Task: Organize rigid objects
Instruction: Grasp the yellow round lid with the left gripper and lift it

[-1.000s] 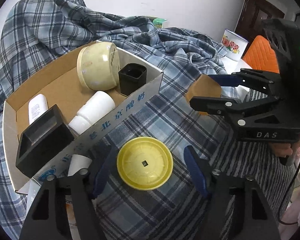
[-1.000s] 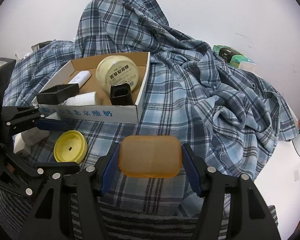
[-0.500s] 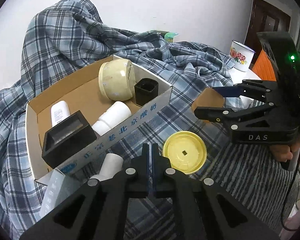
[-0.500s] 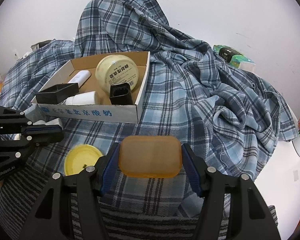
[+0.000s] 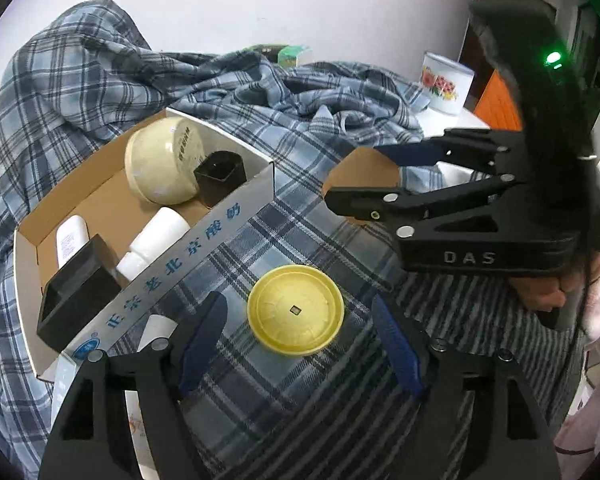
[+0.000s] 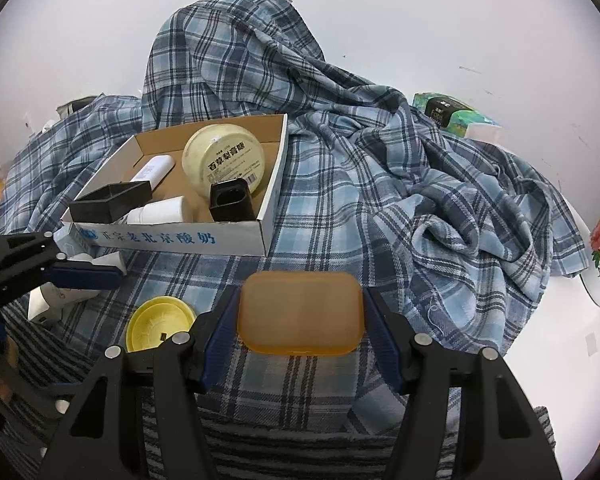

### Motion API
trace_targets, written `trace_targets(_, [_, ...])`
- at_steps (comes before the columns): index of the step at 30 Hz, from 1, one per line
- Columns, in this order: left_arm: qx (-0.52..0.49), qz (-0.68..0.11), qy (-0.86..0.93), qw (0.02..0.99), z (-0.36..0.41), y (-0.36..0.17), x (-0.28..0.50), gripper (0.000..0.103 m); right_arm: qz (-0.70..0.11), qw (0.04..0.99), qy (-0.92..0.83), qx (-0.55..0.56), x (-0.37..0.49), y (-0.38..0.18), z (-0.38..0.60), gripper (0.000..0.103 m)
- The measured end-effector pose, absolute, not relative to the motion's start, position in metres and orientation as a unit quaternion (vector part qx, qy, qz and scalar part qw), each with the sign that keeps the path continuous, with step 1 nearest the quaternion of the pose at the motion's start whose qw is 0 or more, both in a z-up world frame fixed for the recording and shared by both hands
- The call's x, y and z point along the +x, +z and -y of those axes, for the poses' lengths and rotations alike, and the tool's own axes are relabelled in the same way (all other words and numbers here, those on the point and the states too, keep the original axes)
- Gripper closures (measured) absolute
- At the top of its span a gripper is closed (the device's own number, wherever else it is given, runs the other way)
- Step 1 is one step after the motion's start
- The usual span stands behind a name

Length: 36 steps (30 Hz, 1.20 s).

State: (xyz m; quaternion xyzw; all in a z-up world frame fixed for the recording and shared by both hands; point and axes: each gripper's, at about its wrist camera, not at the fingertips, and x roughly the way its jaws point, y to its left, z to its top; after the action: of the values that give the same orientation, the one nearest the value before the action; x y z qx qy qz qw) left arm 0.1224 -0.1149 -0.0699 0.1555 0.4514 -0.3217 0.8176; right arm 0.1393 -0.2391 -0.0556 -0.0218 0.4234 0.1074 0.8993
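The left gripper (image 5: 298, 344), shut a moment ago, is opening astride the round yellow plastic lid (image 5: 296, 315), untouched; the right gripper (image 6: 300, 312) stays clamped on the translucent orange box (image 6: 299, 312)

Ahead of me a plain white wall (image 6: 380, 20) rises, evenly lit. A rumpled blue plaid blanket (image 6: 380, 184) covers the surface, heaped against that wall. At the right edge lies bare white tabletop (image 6: 548, 320), and beyond it what may be a dark wooden door (image 5: 500, 12).
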Motion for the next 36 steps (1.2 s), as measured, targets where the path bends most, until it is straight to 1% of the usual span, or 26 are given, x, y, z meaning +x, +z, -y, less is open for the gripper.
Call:
trace_targets(8, [0.175,-0.484,-0.318,0.796,0.127,-0.087,0.133,0.026,-0.422,0.9,0.108,-0.016,0.139,-0.055,0.242,0.043])
trace_targets(10, [0.179,-0.492,-0.314,0.792,0.128,-0.09,0.134,0.042,-0.422,0.9,0.109,-0.015,0.139,-0.055,0.242,0.043])
trace_targets(13, [0.174,-0.49,-0.312,0.795,0.127,-0.091,0.134,0.042,-0.421,0.9,0.109,-0.016,0.138,-0.054,0.241,0.043])
trace_targets(16, [0.17,-0.453,-0.304,0.821,0.121,-0.079,0.126,0.042,-0.418,0.902,0.108,-0.016,0.137,-0.053,0.241,0.043])
trace_targets(21, [0.165,-0.345,-0.257,0.887,0.104,-0.051,0.098,0.042,-0.413,0.904,0.11,-0.013,0.135,-0.052,0.241,0.043])
trace_targets(24, [0.14,-0.3,-0.238,0.913,0.089,-0.037,0.087,0.042,-0.407,0.906,0.113,-0.013,0.134,-0.05,0.241,0.043])
trace_targets(31, [0.09,-0.286,-0.213,0.93,0.068,-0.028,0.092,0.042,-0.385,0.915,0.117,-0.016,0.127,-0.044,0.24,0.043])
trace_targets(36, [0.08,-0.259,-0.185,0.945,0.06,-0.014,0.084,0.042,-0.372,0.921,0.11,-0.023,0.124,-0.038,0.239,0.043])
